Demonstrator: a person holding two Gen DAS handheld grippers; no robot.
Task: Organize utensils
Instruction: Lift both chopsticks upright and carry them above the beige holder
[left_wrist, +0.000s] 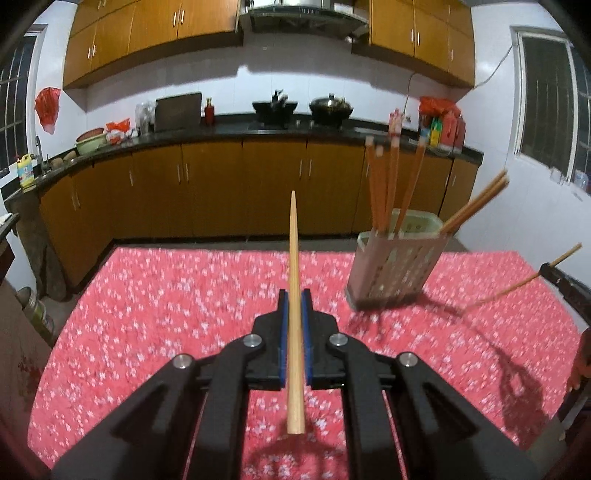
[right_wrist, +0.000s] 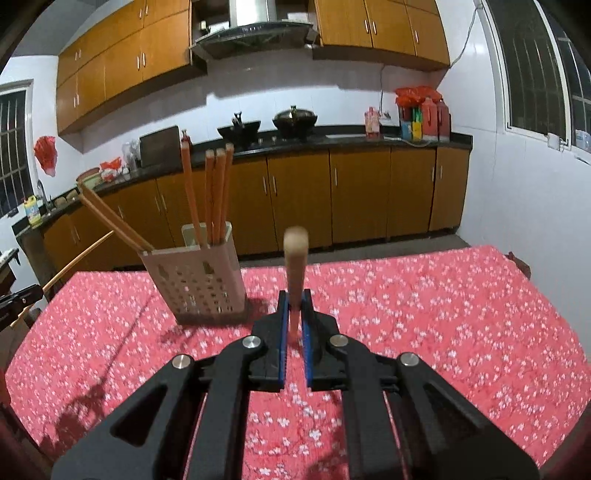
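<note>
Both cameras sit low over the red flowered tabletop (left_wrist: 166, 295), facing the brown kitchen cabinets (left_wrist: 221, 184). The left view has the pale slotted plastic chopstick holder (left_wrist: 397, 264) on its right, the right view has it on its left; each glimpses the other tool at its edge.

No legible text, brand, number or sign in either view; labels on the countertop bottles (right_wrist: 424, 118) too blurred.

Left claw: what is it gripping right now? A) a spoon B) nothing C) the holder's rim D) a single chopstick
D: the left claw is shut on a single chopstick running lengthwise between its blue pads, well short of the utensil holder.
</note>
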